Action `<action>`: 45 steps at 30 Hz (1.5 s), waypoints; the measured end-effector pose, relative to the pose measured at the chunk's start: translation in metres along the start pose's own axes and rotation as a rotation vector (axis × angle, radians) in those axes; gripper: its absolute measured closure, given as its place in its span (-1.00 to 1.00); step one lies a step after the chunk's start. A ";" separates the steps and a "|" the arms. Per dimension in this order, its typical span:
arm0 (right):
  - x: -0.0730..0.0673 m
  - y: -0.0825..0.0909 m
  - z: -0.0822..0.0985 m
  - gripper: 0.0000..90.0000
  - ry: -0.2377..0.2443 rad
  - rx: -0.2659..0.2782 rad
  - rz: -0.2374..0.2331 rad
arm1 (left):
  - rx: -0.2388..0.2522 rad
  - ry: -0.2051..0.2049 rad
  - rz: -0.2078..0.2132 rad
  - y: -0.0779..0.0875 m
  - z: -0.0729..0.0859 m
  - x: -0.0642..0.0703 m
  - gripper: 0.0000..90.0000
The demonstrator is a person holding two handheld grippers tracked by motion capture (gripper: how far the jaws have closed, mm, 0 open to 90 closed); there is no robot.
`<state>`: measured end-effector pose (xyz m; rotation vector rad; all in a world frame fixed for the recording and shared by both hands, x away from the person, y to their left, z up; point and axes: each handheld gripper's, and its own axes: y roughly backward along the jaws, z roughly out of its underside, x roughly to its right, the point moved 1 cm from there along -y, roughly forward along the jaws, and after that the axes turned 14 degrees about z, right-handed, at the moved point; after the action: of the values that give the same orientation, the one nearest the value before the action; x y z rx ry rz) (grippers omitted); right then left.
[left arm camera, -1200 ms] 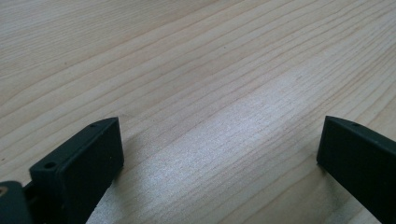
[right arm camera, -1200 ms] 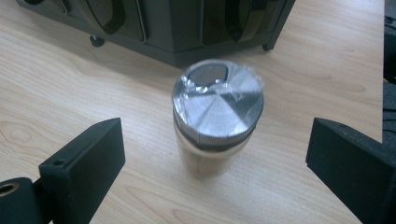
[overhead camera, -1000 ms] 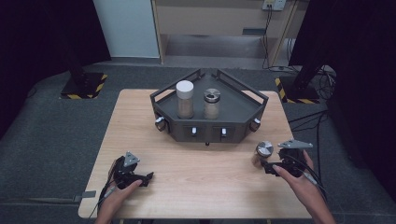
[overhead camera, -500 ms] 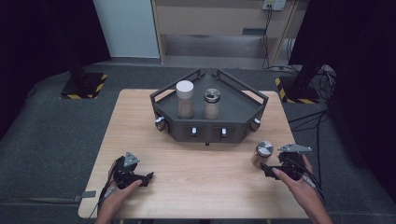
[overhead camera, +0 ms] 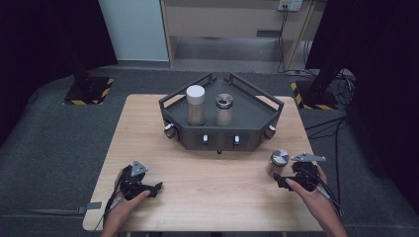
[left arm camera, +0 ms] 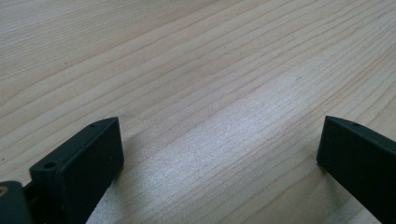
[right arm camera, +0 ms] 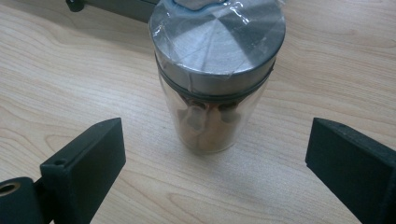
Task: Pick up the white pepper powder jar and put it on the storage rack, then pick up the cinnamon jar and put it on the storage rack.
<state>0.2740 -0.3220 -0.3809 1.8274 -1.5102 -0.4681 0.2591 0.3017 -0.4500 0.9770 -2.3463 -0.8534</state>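
Note:
A glass jar (overhead camera: 279, 160) with a metal lid stands on the wooden table (overhead camera: 217, 197) at the right, in front of the dark tray (overhead camera: 257, 118). My right gripper (overhead camera: 282, 178) sits just behind it on the near side. In the right gripper view the jar (right arm camera: 217, 79) stands upright ahead of the open right gripper (right arm camera: 217, 135), a black jaw wide on each side, neither touching it. My left gripper (overhead camera: 154, 187) rests near the table's front left. In the left gripper view it (left arm camera: 219, 126) is open over bare wood.
On the tray stand a white-lidded jar (overhead camera: 196, 104) and a metal-lidded jar (overhead camera: 224, 109), side by side. Small knobs stick out from the tray's front and corners. The table ends close behind both hands; grey floor surrounds it.
My right hand has eased slightly toward the near edge. The jar and the left gripper have kept still.

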 end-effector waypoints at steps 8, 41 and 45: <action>-0.002 -0.007 0.001 -0.88 -0.006 -0.007 -0.005 | 0.000 0.000 0.000 0.000 0.000 0.000 -1.00; -0.013 -0.033 -0.017 -0.81 0.001 -0.025 -0.004 | 0.000 0.001 -0.002 0.000 0.000 0.001 -1.00; -0.013 -0.034 -0.017 -0.79 -0.002 -0.025 -0.006 | 0.000 0.001 -0.002 0.000 0.000 0.000 -1.00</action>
<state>0.3055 -0.3028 -0.3956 1.8133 -1.4945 -0.4901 0.2587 0.3014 -0.4499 0.9795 -2.3450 -0.8531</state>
